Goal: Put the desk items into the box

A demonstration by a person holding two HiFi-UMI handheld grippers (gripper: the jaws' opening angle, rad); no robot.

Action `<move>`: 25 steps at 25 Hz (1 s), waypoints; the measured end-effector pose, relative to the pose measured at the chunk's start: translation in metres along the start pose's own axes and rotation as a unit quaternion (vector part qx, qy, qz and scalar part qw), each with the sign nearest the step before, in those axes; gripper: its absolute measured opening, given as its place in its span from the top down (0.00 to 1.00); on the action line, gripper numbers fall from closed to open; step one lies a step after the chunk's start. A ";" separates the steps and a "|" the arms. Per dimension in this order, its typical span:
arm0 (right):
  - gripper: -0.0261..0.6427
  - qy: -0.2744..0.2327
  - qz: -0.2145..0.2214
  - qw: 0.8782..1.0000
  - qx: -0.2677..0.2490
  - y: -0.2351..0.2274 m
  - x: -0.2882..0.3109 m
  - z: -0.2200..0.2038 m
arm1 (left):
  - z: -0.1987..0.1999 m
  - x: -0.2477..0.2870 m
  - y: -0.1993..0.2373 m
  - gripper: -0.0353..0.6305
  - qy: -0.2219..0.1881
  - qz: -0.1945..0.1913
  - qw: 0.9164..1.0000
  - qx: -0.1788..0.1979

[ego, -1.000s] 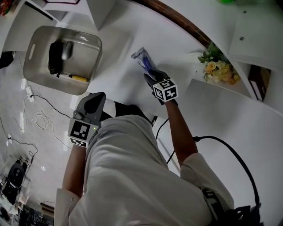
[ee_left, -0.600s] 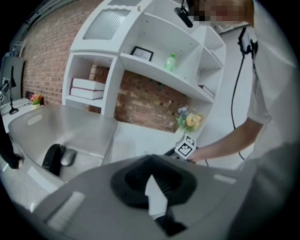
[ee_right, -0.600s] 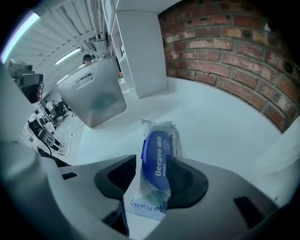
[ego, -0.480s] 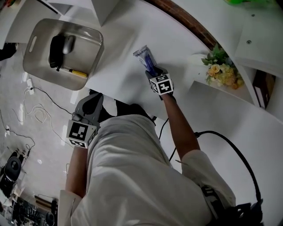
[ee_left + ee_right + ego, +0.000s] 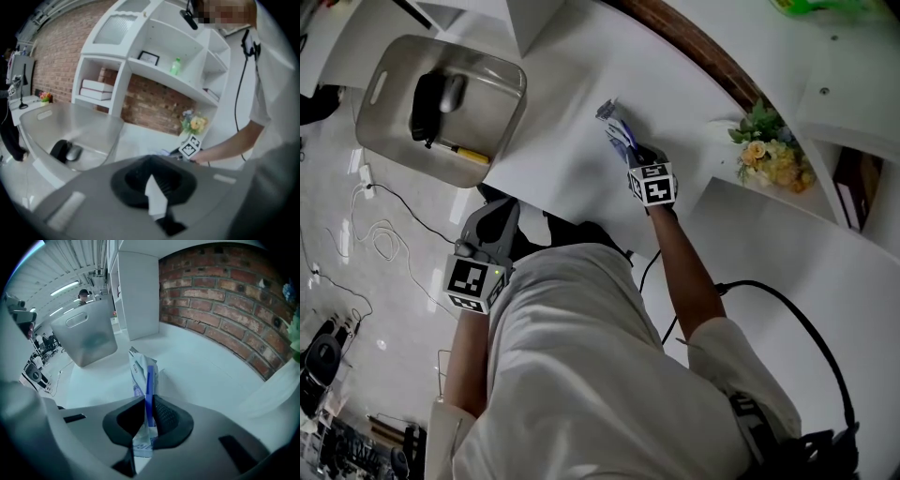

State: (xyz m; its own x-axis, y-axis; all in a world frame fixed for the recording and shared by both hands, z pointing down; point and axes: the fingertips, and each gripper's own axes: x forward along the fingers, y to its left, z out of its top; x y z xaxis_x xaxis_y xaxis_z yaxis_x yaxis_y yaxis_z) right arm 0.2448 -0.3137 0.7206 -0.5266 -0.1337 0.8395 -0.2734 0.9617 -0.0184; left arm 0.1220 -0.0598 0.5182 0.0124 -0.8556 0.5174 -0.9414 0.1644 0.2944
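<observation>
The step now is picking up the packet [image 5: 614, 120]. It is blue and white and lies on the white table [image 5: 572, 159], a little above the middle of the head view. The right gripper [image 5: 628, 150] points down at it. Its jaws have just been closing, and in the right gripper view they pinch the near end of the packet [image 5: 140, 371] between them. The far end sticks out past the tips and looks like it is on the table or just above it. The box [image 5: 492, 108] is at the upper left of the head view, well apart from the packet. A mouse [image 5: 452, 92], a black thing [image 5: 425, 103] and a yellow pen [image 5: 459, 152] are in it already. I think the next move is to lift the packet, carry it up and left over the box, and let go there. The grip must stay tight, because the packet is thin and floppy. The left gripper [image 5: 502, 211] hangs at the lower left by the person's body, with its jaws together and nothing in them. What is inside the packet is hard to tell, and its print is too small to read. I cannot tell what the black thing is. The person's body hides the near edge of the table.
</observation>
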 end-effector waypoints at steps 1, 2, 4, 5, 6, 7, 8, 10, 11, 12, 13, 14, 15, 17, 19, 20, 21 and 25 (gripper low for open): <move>0.91 -0.003 0.000 1.000 0.002 0.001 -0.002 0.003 | 0.002 -0.001 0.001 0.94 -0.002 -0.002 1.000 0.002; 0.91 -0.007 0.000 1.000 0.003 0.003 -0.004 0.006 | 0.004 -0.001 0.002 0.94 -0.003 -0.003 1.000 0.004; 0.91 -0.017 -0.001 1.000 0.007 0.007 -0.009 0.015 | 0.009 -0.003 0.005 0.94 -0.007 -0.007 1.000 0.011; 0.91 -0.022 -0.001 1.000 0.010 0.009 -0.012 0.019 | 0.011 -0.004 0.008 0.94 -0.009 -0.009 1.000 0.013; 0.91 -0.026 -0.001 1.000 0.013 0.012 -0.015 0.024 | 0.013 -0.006 0.011 0.94 -0.010 -0.010 1.000 0.016; 0.91 -0.030 -0.001 0.999 0.014 0.016 -0.018 0.028 | 0.015 -0.008 0.014 0.94 -0.012 -0.011 1.000 0.017; 0.91 -0.033 -0.001 0.999 0.015 0.019 -0.020 0.033 | 0.017 -0.010 0.018 0.94 -0.014 -0.011 1.000 0.018; 0.91 -0.038 -0.001 0.999 0.015 0.025 -0.024 0.042 | 0.022 -0.014 0.025 0.94 -0.018 -0.012 1.000 0.020; 0.91 -0.040 -0.001 0.999 0.015 0.027 -0.026 0.047 | 0.024 -0.016 0.028 0.94 -0.020 -0.013 0.999 0.022; 0.91 -0.043 -0.002 0.999 0.014 0.029 -0.028 0.051 | 0.026 -0.018 0.030 0.94 -0.022 -0.014 0.999 0.023; 0.91 -0.045 -0.003 0.999 0.014 0.032 -0.031 0.055 | 0.028 -0.020 0.033 0.94 -0.024 -0.015 0.999 0.024; 0.91 -0.049 -0.005 0.999 0.013 0.034 -0.033 0.060 | 0.029 -0.022 0.036 0.94 -0.025 -0.016 0.999 0.024; 0.91 -0.053 -0.007 0.998 0.012 0.036 -0.037 0.066 | 0.030 -0.024 0.039 0.94 -0.025 -0.017 0.999 0.025; 0.91 -0.062 -0.010 0.998 0.009 0.041 -0.044 0.077 | 0.031 -0.027 0.046 0.94 -0.026 -0.019 0.999 0.027; 0.91 -0.072 -0.012 0.997 0.007 0.046 -0.052 0.089 | 0.033 -0.031 0.052 0.94 -0.027 -0.021 0.999 0.030; 0.91 -0.077 -0.014 0.997 0.006 0.048 -0.056 0.095 | 0.033 -0.033 0.054 0.94 -0.027 -0.023 0.999 0.032; 0.91 -0.082 -0.016 0.997 0.004 0.050 -0.060 0.101 | 0.034 -0.034 0.057 0.94 -0.028 -0.025 0.999 0.033; 0.91 -0.102 -0.021 0.995 0.000 0.057 -0.076 0.125 | 0.040 -0.038 0.064 0.94 -0.035 -0.033 0.998 0.041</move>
State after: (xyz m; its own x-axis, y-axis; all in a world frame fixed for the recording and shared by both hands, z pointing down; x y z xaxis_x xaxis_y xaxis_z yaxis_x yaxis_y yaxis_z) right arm 0.1691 -0.2786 0.5878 -0.6663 -0.2199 0.7125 -0.2987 0.9542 0.0152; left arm 0.0476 -0.0361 0.4849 0.0554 -0.8957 0.4412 -0.9640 0.0672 0.2574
